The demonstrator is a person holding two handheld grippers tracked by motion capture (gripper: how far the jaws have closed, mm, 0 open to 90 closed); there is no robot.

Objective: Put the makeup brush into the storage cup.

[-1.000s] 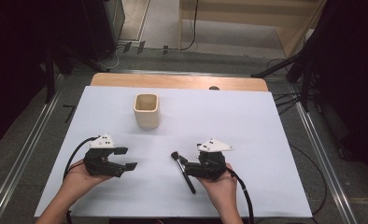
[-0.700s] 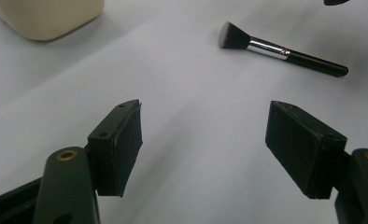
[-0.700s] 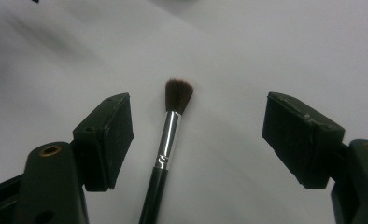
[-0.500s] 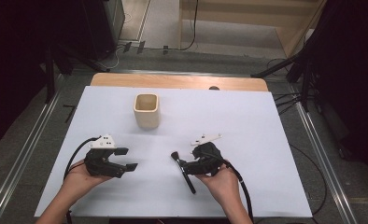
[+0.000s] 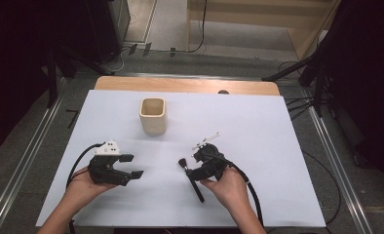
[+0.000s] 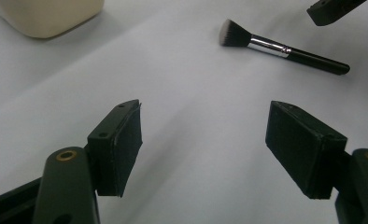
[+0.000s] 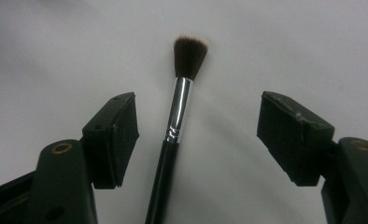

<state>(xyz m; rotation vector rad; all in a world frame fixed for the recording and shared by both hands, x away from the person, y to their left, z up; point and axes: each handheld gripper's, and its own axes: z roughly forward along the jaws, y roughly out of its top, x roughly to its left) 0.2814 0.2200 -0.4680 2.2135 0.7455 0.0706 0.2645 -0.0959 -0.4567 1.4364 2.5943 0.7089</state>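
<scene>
A black-handled makeup brush (image 5: 194,181) with a silver ferrule lies flat on the white table (image 5: 278,146), bristles pointing away from the person. My right gripper (image 5: 194,166) is tipped down over it, open. In the right gripper view the brush (image 7: 177,116) lies between the spread jaws, closer to the left jaw and touching neither. My left gripper (image 5: 132,165) rests open near the front left with nothing in it. The left gripper view shows its own wide jaws (image 6: 203,112), the brush (image 6: 285,48) beyond them and a jaw tip of the right gripper (image 6: 334,9).
A cream square cup (image 5: 153,116) stands upright at the back centre of the table, and its base (image 6: 46,16) appears in the left gripper view. Cables trail from both grippers toward the front edge. Bare wooden tabletop (image 5: 180,84) runs along the far side.
My right gripper has shifted left and tipped downward over the brush, its top plate now tilted up. The left gripper and the cup have stayed put.
</scene>
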